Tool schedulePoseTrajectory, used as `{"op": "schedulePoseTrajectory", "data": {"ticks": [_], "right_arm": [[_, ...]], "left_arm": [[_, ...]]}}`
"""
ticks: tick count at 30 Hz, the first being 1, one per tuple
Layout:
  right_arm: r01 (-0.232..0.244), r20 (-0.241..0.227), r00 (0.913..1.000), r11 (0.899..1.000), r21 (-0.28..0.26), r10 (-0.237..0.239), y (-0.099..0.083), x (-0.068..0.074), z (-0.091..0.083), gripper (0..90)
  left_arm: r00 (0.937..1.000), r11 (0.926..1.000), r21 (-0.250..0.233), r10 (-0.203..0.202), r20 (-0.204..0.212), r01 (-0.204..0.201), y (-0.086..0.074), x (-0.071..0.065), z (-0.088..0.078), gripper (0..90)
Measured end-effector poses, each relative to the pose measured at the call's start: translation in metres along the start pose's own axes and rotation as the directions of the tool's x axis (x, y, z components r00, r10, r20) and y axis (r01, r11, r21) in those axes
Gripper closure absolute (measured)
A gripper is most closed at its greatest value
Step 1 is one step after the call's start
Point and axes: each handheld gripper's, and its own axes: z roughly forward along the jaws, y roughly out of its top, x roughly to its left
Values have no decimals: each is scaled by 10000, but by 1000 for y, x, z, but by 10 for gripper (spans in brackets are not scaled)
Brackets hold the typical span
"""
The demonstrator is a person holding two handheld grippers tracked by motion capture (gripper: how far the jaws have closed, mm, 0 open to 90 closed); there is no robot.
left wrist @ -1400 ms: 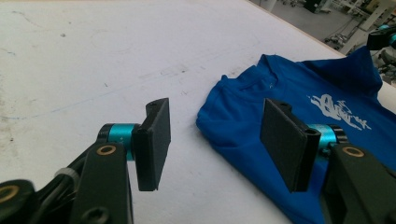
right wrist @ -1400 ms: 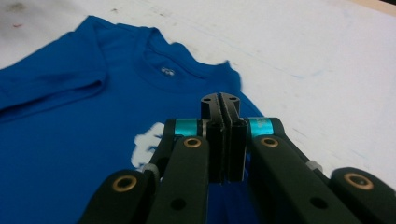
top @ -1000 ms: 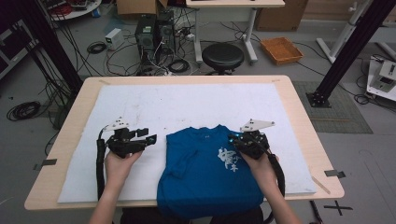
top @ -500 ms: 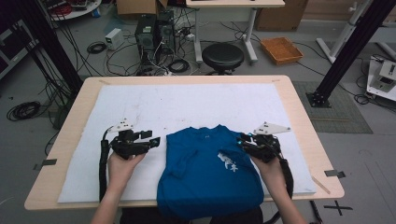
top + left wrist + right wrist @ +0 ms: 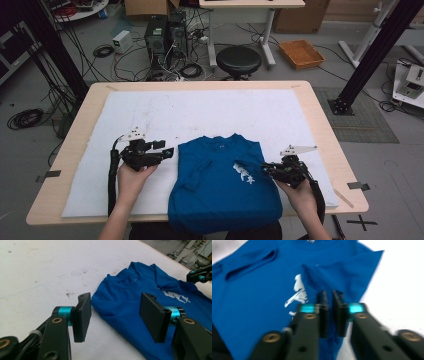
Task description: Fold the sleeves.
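Figure. A blue T-shirt (image 5: pixel 225 187) lay face up on the white mat (image 5: pixel 210 112) covering the desk (image 5: pixel 320 115), at its near edge between the two hands, collar toward the far side and hem hanging over the person's side. Both sleeves were folded inward onto the chest, which suggested that folding was in hand.

The left hand-held gripper (image 5: pixel 167 152) rested just beside the shirt's left edge; in the left gripper view its jaws stood wide apart with nothing between them (image 5: pixel 115 315), aimed at the shoulder, probably waiting its turn. The right hand-held gripper (image 5: pixel 266 170) sat at the shirt's right edge, next to the white print (image 5: pixel 244 172). In the right gripper view its jaws (image 5: pixel 331 315) stood nearly together; they had just opened and closed again within the second. Blue cloth lay beneath and ahead of them, likely an attempt to pinch the folded edge, but motion blur left it unclear whether any cloth was caught in the narrow gap.

The hem and lowest part of the shirt were cut off by the bottom of the high view. The print's design was too small to read. The folded sleeves hid the cloth under them, and the person's forearms (image 5: pixel 120 220) ran off the frame.
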Motion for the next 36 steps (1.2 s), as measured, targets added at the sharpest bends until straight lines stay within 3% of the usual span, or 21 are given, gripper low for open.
{"op": "schedulePoseTrajectory", "data": {"ticks": [7, 10, 12, 16, 20, 22, 24, 30, 32, 36], "right_arm": [[833, -584, 9948, 9965, -33, -833, 3, 14, -5, 900], [1369, -665, 9887, 9900, 351, -1344, 1, 21, -2, 900], [1398, -299, 9898, 9901, 108, -1395, 0, 22, -2, 845], [1307, -6, 9914, 9906, -394, -1308, 3, 19, -8, 764], [1251, -2, 9921, 9921, -39, -1251, 1, 19, -2, 726], [1395, -51, 9902, 9897, 316, -1394, 0, 20, 3, 806], [1666, -169, 9860, 9842, 600, -1659, 0, 23, 6, 900], [2137, -840, 9745, 9747, 663, -2079, 5, 32, 2, 900], [2166, -1342, 9696, 9728, 825, -2045, 6, 33, 2, 900], [2284, -1303, 9664, 9727, 411, -2214, 14, 42, 4, 815]], "left_arm": [[9999, 9998, 129, 121, 118, -122, 1, -4, 3, 430], [9998, 9997, 186, 146, 159, -149, 1, -5, 4, 430], [9998, 9997, 170, 145, 167, -148, 1, -5, 5, 430], [9997, 9997, 189, 136, 193, -140, 1, -5, 5, 430], [9995, 9995, 262, 178, 269, -185, 1, -7, 6, 430], [9993, 9993, 299, 197, 317, -207, 1, -8, 7, 430], [9991, 9992, 321, 210, 356, -221, 1, -9, 8, 430], [9989, 9990, 370, 246, 404, -261, 1, -10, 9, 430], [9989, 9990, 367, 233, 411, -248, 2, -10, 9, 430], [9989, 9990, 372, 219, 409, -235, 2, -11, 11, 430]]}}
